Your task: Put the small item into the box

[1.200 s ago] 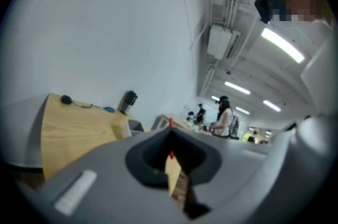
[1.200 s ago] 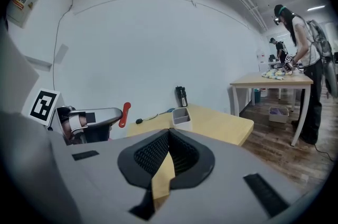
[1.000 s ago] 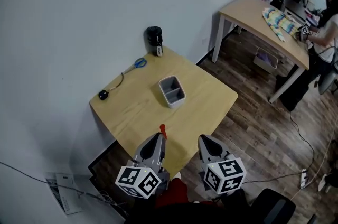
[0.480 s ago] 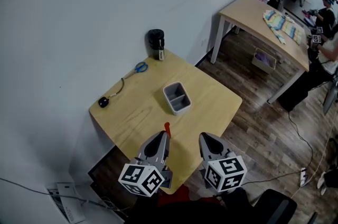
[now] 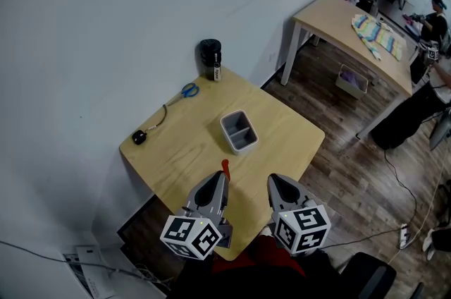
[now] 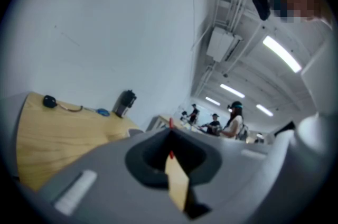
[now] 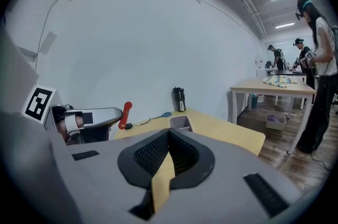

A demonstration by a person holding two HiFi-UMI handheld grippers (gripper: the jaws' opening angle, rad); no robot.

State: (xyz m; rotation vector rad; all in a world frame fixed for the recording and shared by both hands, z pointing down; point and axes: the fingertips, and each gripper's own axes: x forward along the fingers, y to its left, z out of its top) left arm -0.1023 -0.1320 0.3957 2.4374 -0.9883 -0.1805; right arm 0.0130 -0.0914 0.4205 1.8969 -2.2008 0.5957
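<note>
A grey two-compartment box (image 5: 239, 131) stands near the middle of the small wooden table (image 5: 282, 142). My left gripper (image 5: 220, 179) hovers over the table's near edge, shut on a small red item (image 5: 225, 166) that sticks out past its tips. The right gripper view shows the same red item (image 7: 124, 114) pointing up from the left gripper, with the box (image 7: 182, 122) beyond it. My right gripper (image 5: 273, 180) is beside the left one, shut with nothing in it. In the left gripper view, only a sliver of the red item (image 6: 170, 122) shows at the closed tips.
A black bottle (image 5: 209, 53) stands at the table's far corner by the wall. Blue scissors (image 5: 187, 89) and a small black object (image 5: 139, 138) on a cord lie along the left side. A second table (image 5: 331, 12) with cloth and several people are at the far right.
The whole view has shifted slightly, so the table sits a little lower and to the right. Both grippers stay shut, the left one still holding the red item.
</note>
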